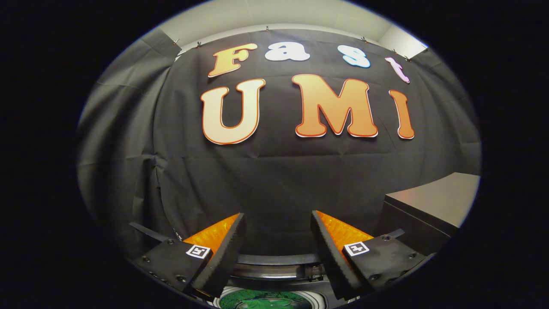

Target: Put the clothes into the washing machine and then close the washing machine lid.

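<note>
Gripper view: tool (pixel 278 227) open, washing machine (pixel 274 268) half-hidden.

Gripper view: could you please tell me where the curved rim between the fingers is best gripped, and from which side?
Probably at the bare middle of the curved rim, left of the small dark fitting. Come from above, straight ahead of the open gripper, one finger either side: the edge looks thin. Whether it hinges is unclear.

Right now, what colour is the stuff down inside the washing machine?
Green, with lighter patches, seen between the open gripper fingers in the gripper view: the clothes.
</note>
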Tool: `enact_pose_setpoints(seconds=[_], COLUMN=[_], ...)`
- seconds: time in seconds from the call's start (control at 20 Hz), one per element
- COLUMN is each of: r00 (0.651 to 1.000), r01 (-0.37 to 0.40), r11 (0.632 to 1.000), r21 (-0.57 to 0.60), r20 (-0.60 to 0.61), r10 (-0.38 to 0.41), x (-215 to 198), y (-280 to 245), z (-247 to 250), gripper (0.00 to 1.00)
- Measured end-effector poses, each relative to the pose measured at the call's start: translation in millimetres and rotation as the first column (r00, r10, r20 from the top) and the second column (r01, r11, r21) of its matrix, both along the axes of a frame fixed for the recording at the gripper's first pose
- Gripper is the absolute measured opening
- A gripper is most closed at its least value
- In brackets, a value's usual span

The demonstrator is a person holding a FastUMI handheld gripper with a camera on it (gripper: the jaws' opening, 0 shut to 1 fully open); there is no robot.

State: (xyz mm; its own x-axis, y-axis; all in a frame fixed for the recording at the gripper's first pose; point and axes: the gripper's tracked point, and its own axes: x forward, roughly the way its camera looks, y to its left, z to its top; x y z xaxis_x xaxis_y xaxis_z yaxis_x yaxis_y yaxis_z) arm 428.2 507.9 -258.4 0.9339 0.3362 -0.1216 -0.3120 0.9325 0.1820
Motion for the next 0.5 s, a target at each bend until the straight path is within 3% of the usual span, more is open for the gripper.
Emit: enact_pose_setpoints(seconds=[0.5], r00=[0.998], r01=[-0.053], r11=[0.998], r21=[-0.024], r20=[0.02], r10=[0.054], x=[-6.7], y=[2.8], z=[-8.0], gripper=[0.97])
